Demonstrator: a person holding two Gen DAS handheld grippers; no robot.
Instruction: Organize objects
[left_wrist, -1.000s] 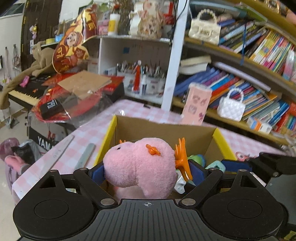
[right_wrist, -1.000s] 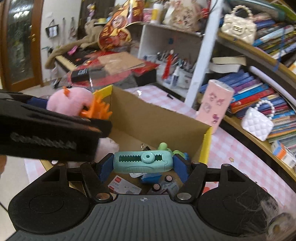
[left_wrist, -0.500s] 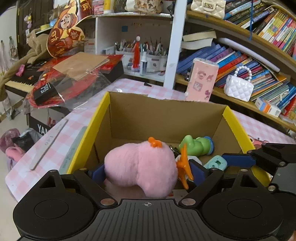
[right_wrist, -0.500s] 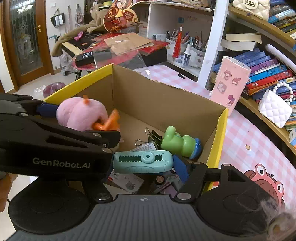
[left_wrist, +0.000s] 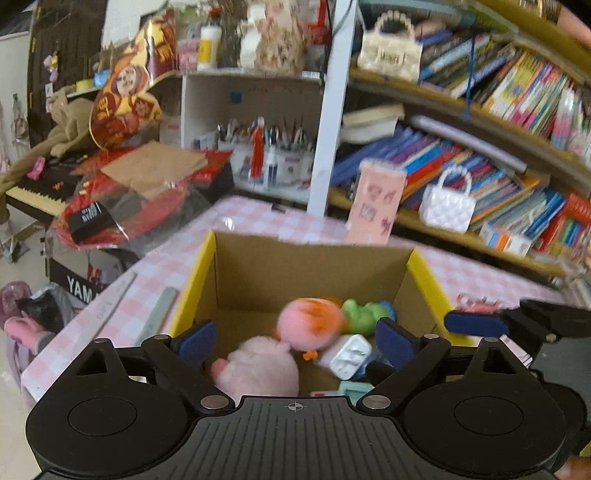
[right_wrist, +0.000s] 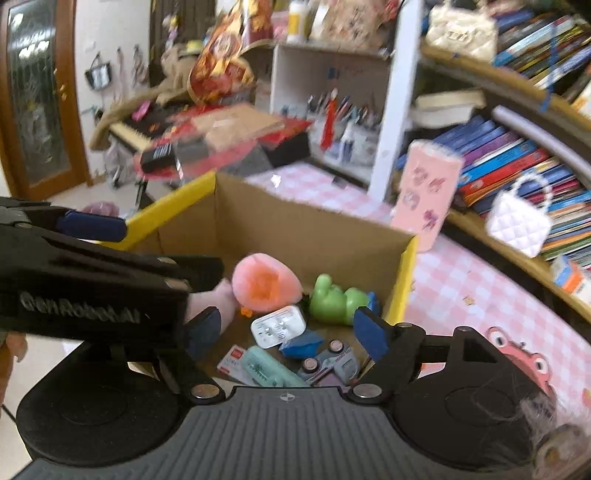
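A cardboard box with yellow flaps (left_wrist: 314, 258) (right_wrist: 306, 229) stands on the pink checked table. Inside lie a pink plush toy with orange spikes (left_wrist: 306, 325) (right_wrist: 264, 282), a green toy (left_wrist: 360, 314) (right_wrist: 334, 299), a white charger (left_wrist: 349, 356) (right_wrist: 279, 326) and a mint-green stapler-like tool (right_wrist: 266, 367). My left gripper (left_wrist: 291, 341) is open and empty above the box's near side. My right gripper (right_wrist: 284, 332) is open and empty above the box; its fingertip (left_wrist: 471, 323) shows at the right of the left wrist view.
A pink patterned box (left_wrist: 375, 201) stands behind the cardboard box. Bookshelves with a white handbag (left_wrist: 447, 205) fill the right. Rulers (left_wrist: 159, 310) lie on the table at the left. A keyboard with red packages (left_wrist: 122, 199) is at the far left.
Both grippers have opened. The pink plush dropped from the left gripper into the box, and the mint-green tool dropped from the right gripper into the box. Both grippers lifted back slightly.
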